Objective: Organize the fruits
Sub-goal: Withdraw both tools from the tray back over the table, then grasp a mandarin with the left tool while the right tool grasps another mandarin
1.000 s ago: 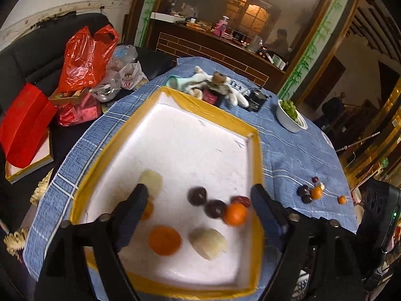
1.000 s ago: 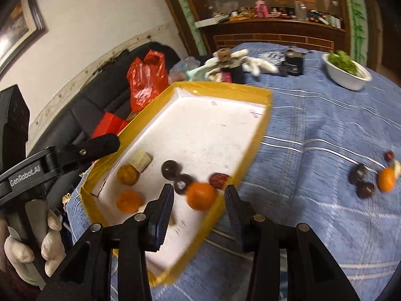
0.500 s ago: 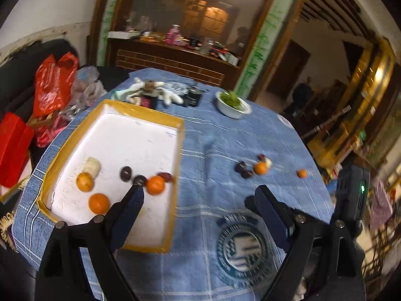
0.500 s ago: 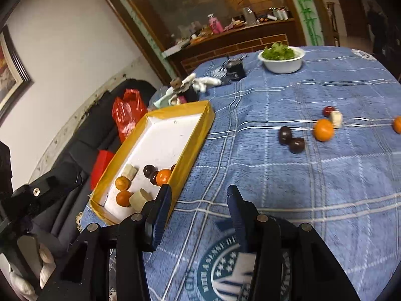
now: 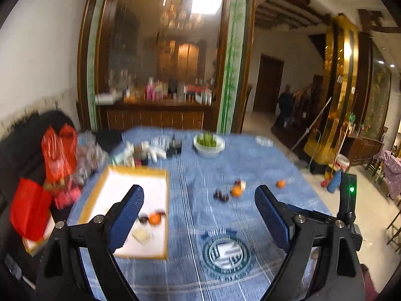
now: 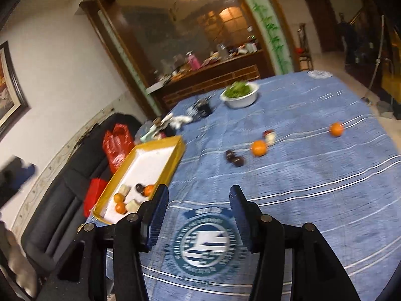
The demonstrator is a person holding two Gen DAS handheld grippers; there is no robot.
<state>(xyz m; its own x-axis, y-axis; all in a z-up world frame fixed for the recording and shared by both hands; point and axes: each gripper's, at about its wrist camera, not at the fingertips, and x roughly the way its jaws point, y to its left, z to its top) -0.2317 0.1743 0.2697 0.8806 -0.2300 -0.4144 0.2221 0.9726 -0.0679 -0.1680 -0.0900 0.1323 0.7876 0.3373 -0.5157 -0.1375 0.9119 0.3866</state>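
Both tongs spread wide, pinching nothing – left gripper point(image 5: 199, 209), right gripper point(image 6: 198, 212). Best to drop slowly over the near orange point(image 6: 259, 148), squeeze softly, then carry left to the tray point(image 6: 160, 143).

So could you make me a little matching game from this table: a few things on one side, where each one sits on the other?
Things:
1. white bowl of greens
2. lone orange
3. yellow-rimmed tray
4. round emblem

Places:
A. printed on the blue cloth just ahead of the right tongs
B. left side of the table, holding several fruits
D. far end of the table
C. alone on the cloth, far right

Pairs: 1-D, 2-C, 3-B, 4-A
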